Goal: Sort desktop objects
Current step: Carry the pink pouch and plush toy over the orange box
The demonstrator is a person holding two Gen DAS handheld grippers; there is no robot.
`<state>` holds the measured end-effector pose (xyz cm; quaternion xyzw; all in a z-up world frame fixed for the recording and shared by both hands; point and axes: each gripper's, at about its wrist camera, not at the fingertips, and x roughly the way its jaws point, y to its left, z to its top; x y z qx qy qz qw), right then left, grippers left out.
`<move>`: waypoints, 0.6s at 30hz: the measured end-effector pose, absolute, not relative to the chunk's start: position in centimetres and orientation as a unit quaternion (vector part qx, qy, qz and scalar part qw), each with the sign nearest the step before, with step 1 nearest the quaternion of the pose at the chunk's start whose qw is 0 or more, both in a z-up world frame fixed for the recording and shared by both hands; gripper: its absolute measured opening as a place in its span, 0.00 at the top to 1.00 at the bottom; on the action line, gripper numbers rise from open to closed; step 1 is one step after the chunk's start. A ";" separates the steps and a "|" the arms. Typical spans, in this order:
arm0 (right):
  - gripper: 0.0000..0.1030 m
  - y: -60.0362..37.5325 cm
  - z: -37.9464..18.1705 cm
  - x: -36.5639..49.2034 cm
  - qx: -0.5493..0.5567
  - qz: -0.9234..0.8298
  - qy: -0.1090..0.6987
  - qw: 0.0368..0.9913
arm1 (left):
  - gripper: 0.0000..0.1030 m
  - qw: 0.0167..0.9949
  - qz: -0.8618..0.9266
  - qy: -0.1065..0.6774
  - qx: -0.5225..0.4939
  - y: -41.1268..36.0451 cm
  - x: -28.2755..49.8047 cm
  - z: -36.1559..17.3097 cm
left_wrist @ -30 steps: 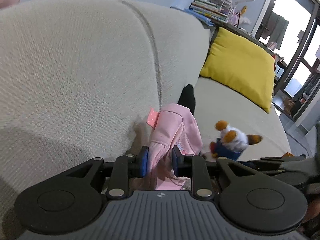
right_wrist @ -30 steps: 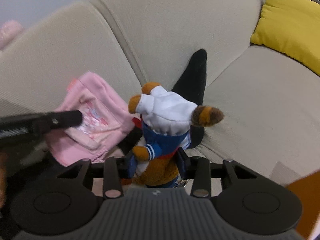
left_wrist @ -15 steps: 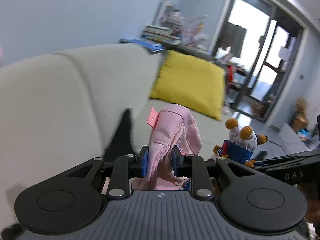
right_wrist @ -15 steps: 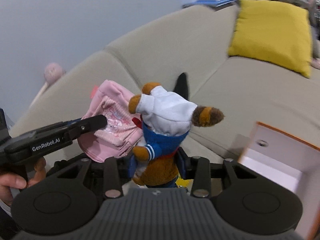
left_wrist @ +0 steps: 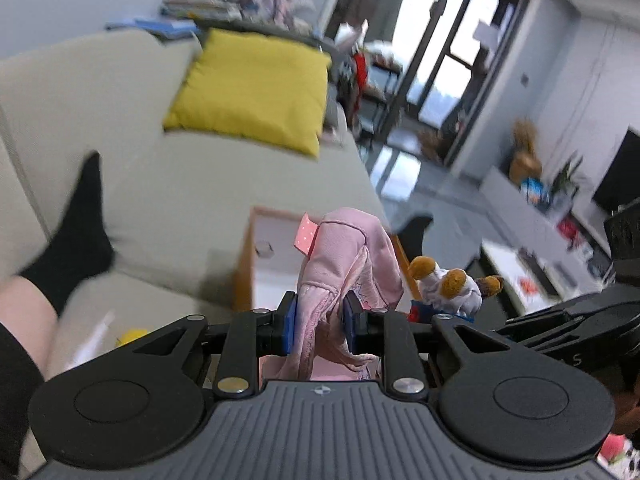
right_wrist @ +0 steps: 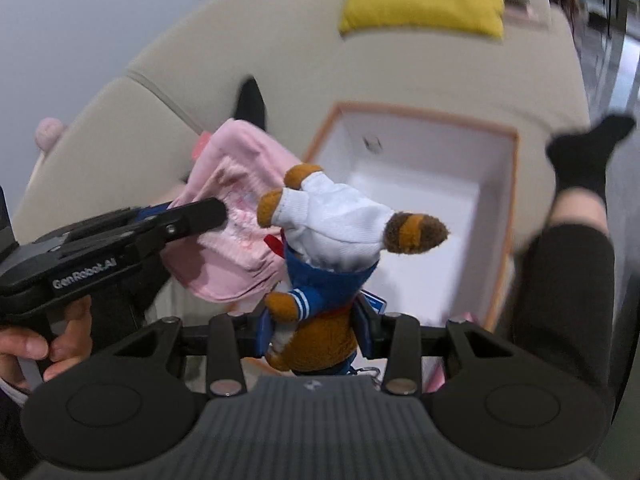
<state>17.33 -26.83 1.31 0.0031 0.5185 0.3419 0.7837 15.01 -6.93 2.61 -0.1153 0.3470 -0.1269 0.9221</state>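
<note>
Plush toy point(right_wrist: 320, 248) clamped in right hand-held gripper point(right_wrist: 316, 330), pink cloth point(left_wrist: 344, 280) in left hand-held gripper point(left_wrist: 319, 322) (box point(right_wrist: 508, 208) interior only in right view).

Yellow cushion point(left_wrist: 252, 88) on beige sofa point(left_wrist: 168, 192); books point(left_wrist: 200, 4) behind.

A pink cloth cap point(left_wrist: 348, 264) is pinched between the left tool's blue pads, bunched and standing up from them. A brown plush toy point(right_wrist: 324, 248) — white hat, blue sailor top — sits clamped in the right tool's pads, just before the open white box point(right_wrist: 508, 200) with orange rim.
</note>
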 end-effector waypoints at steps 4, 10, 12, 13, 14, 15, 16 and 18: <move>0.59 -27.9 -1.2 18.8 0.016 0.359 0.557 0.749 | 0.74 0.910 -0.121 0.388 -0.085 -9.4 16.3 0.0; 0.59 -27.9 -4.0 20.9 0.029 0.370 0.600 0.708 | 0.74 0.894 -0.113 0.427 -0.081 -10.6 14.8 -3.1; 0.59 -27.4 -5.1 21.7 0.018 0.367 0.615 0.698 | 0.74 0.887 -0.113 0.440 -0.084 -10.7 14.9 -3.7; 0.59 -27.1 -5.6 21.5 0.010 0.365 0.623 0.692 | 0.74 0.882 -0.116 0.448 -0.087 -10.8 15.0 -3.9; 0.59 -26.8 -6.4 21.9 0.004 0.363 0.629 0.687 | 0.74 0.879 -0.116 0.455 -0.087 -10.9 15.0 -4.1; 0.59 -26.6 -6.9 22.1 0.000 0.362 0.634 0.684 | 0.74 0.876 -0.115 0.461 -0.084 -11.1 15.0 -4.4; 0.59 -26.4 -7.4 22.3 0.000 0.361 0.638 0.680 | 0.74 0.873 -0.115 0.466 -0.083 -11.2 15.1 -4.6; 0.59 -26.1 -8.1 22.8 -0.004 0.358 0.645 0.675 | 0.74 0.866 -0.118 0.479 -0.086 -11.3 15.1 -5.1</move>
